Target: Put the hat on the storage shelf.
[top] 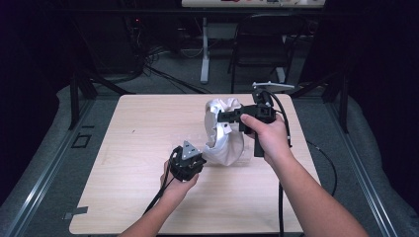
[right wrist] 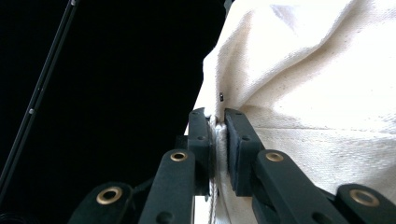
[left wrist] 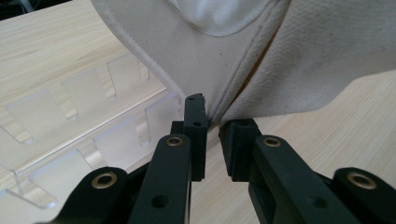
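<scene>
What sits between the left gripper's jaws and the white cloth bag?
Nothing: in the left gripper view the left gripper meets the cloth bag at its folded edge.

- Cloth bag: cut off by the top and right edges in the left gripper view.
- Clear plastic rack: mostly hidden under the bag in the high view.

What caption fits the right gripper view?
Right gripper shut on a seam of the white canvas bag, dark background at left.
</scene>
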Available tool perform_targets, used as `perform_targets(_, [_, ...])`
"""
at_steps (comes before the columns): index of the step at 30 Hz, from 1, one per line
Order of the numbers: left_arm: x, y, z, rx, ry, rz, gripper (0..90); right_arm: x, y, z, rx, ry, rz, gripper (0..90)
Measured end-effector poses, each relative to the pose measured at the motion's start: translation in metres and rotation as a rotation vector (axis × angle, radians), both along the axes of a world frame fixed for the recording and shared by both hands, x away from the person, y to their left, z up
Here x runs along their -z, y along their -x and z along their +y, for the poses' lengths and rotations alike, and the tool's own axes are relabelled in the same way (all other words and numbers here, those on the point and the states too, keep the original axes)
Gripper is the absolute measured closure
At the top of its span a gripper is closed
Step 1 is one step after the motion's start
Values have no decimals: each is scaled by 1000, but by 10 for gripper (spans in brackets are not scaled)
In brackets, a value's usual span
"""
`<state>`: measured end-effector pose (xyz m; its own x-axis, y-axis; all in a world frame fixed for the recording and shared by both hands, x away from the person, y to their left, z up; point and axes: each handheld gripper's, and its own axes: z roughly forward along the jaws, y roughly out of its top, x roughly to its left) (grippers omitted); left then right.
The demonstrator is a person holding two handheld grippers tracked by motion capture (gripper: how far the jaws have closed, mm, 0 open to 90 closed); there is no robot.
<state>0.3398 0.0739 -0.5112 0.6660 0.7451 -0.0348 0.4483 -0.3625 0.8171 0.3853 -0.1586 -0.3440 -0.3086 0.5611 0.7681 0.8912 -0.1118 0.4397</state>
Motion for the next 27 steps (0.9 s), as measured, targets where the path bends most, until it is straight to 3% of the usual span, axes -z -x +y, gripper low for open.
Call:
perform_targets(4, [-4,-5,5,19,16,20,817,4,-1,-3,5,0,7,817])
perform_targets(11, [-10,-19,14,60,6,84,809,8,-4,-7,22,-7,16,816])
perform_targets(15, [-9,-16,10,32,-2,98,815,10,-7,-7,33,-10,20,816])
perform_targets(22, [-4,-7,-2,-29,-19,84,831,12,-9,-3,36,-4,20,814])
perform_targets(27, [-5,-10,1,-52,12,115,831,12,-11,-2,46,-7,10,796])
